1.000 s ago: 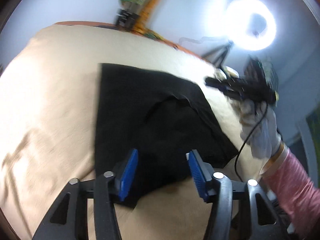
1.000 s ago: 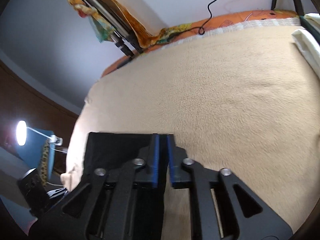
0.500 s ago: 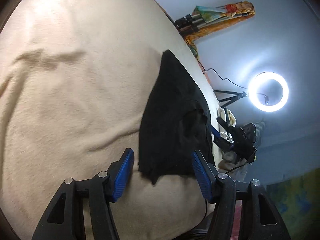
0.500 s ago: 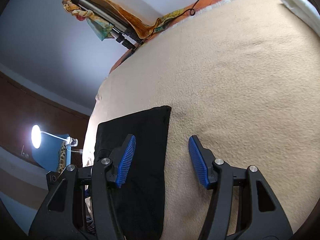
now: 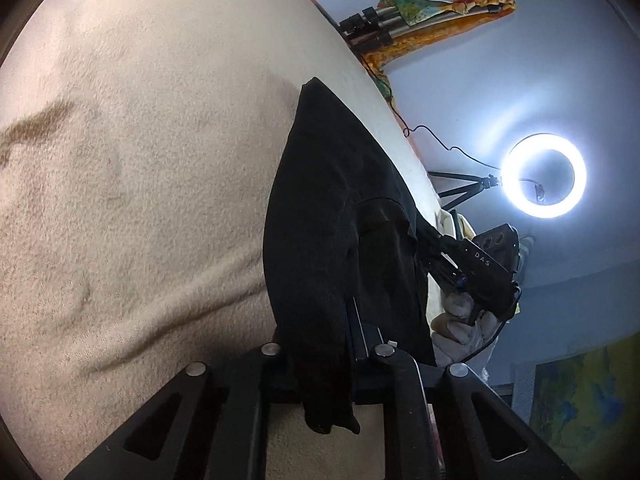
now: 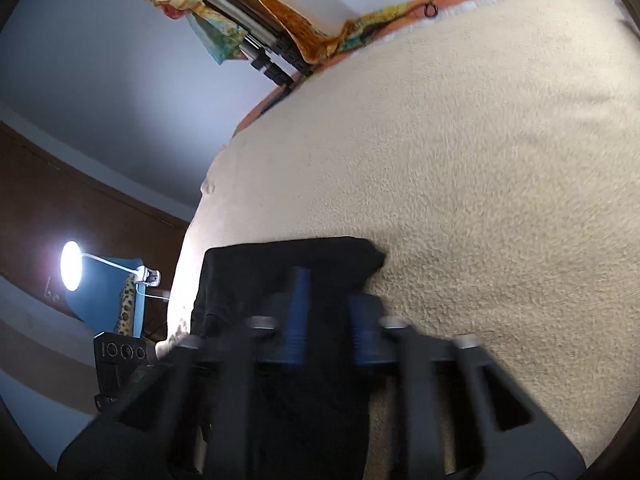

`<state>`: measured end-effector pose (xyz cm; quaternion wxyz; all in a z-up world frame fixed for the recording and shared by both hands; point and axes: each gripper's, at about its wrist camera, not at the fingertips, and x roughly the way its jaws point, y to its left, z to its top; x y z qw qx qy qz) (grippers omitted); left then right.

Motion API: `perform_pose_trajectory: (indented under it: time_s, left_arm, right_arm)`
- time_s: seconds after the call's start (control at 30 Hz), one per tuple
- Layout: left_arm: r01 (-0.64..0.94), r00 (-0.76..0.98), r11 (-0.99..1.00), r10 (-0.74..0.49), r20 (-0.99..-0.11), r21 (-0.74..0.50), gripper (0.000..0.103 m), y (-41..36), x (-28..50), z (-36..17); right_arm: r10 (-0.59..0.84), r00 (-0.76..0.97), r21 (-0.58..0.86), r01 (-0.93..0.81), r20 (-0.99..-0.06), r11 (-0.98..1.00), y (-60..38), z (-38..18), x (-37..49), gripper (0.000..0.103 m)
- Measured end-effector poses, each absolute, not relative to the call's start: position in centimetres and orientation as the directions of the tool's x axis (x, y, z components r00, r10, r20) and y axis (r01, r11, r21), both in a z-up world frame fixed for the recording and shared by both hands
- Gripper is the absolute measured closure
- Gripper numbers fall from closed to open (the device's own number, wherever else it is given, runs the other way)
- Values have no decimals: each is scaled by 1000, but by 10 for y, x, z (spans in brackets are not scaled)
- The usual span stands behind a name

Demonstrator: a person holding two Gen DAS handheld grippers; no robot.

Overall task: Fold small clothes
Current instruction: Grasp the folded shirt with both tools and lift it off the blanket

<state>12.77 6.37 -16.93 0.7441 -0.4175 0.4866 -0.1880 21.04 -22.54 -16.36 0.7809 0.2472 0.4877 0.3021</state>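
Pinching the near edge of the black garment [image 5: 336,216], the left gripper [image 5: 352,344] has its jaws drawn tight together with cloth bunched between them and a small tail hanging below. Likely reason: that edge has to be held firm so it can be carried over for a fold.

Garment lies on the beige blanket [image 5: 140,168] covering the bed, near the blanket's edge on the ring light [image 5: 544,178] side. Part flat, part lifted; a fold or sleeve ridge shows mid-cloth.

Right gripper [image 6: 328,312] sits over the same garment [image 6: 280,272], blue pads [image 6: 298,300] a narrow gap apart with dark cloth between and under them. Motion blur here, so cannot tell if it has closed on the fabric or is mid-close. In the left wrist view the right gripper [image 5: 424,244] reaches the garment's edge toward the ring light, its tips hidden against the cloth, held by a white-gloved hand [image 5: 460,320]. Two grippers on opposite edges makes sense: keeps the cloth taut and square while it is folded.

Judgement: fold grasp stage, fold itself not yet made. Risk: thin cloth slipping from one side, giving a skewed fold.

Also around: a patterned cloth [image 6: 280,16] draped over tripod legs beyond the blanket's far edge, and a desk lamp [image 6: 72,266] off its side.
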Motion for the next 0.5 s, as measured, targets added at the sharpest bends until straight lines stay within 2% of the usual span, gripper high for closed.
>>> perform_pose_trajectory:
  time_s: [0.2,0.5]
  left_arm:
    - [-35,488,670,-636,-597,-742,97,53,119,-146]
    - [75,514,682,-651,-558,-727,98,35,113,-110]
  right_arm:
    - [675,377,624,-266,-634,735,-218,-144,205,97]
    - [626,408,546,-307,-665,780,-206,-99,193,98]
